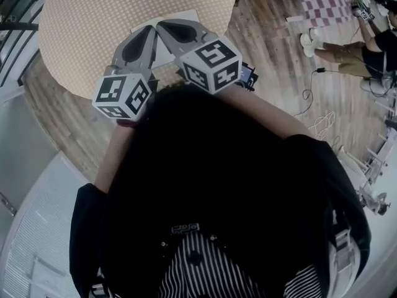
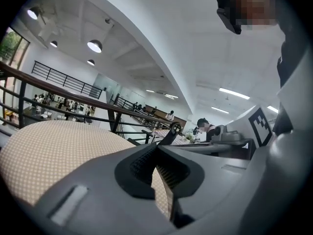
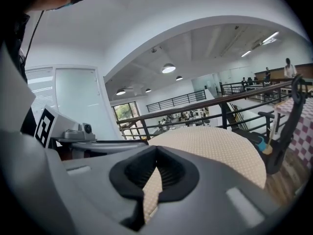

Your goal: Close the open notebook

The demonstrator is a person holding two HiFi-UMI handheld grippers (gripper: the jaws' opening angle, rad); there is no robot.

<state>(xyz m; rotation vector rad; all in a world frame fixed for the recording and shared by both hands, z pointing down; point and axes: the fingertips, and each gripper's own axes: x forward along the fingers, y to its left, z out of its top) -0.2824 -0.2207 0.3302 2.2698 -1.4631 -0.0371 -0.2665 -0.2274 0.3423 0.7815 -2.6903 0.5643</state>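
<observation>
Mostly hidden, the notebook (image 1: 163,53) on the table (image 1: 93,30) shows no clear axis.

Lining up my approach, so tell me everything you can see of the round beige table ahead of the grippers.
The round table wears a beige, finely dotted cover that looks woven and lies smooth. It stands on a wooden plank floor beside a black railing. A white flat sheet or book lies near its close edge, mostly hidden under the shut left gripper and right gripper.

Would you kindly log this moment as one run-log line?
left tongs: shut, empty | right tongs: shut, empty | both above notebook on table | notebook mostly hidden
</observation>
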